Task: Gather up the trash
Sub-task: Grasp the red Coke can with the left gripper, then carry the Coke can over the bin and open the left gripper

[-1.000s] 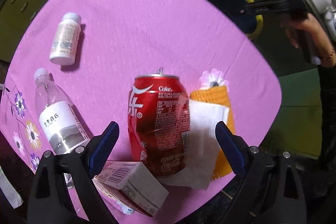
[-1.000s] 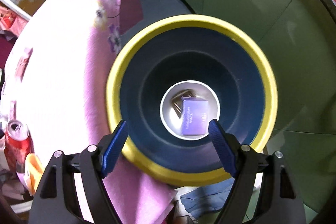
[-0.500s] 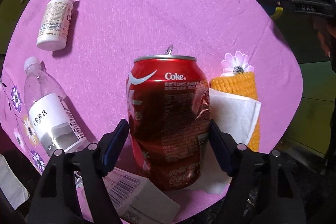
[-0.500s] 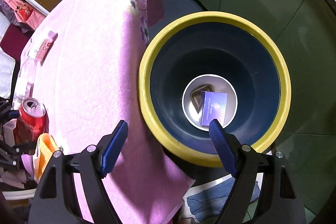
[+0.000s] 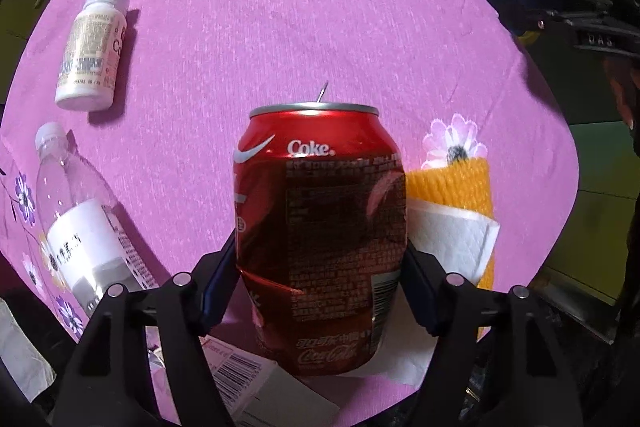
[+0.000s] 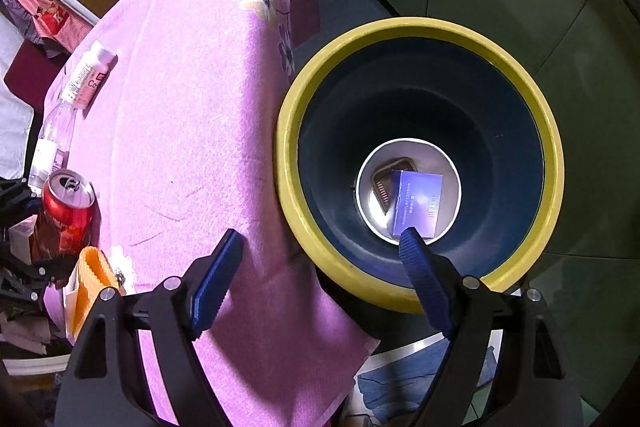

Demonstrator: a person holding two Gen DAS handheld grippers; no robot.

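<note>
Upright, tab-up Coke can sits pinched by left gripper; right gripper gapes empty.

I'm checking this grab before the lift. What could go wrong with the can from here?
The can is already dented, so the left gripper closing on it may crush it further or slip. It stands on a tissue beside a box; lifting might drag them. Its top is open, so leftover liquid could spill on the way to the bin.

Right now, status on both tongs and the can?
Left tongs shut on Coke can, upright on table. Right tongs open, empty, above bin. White tissue touching can's right side.
</note>
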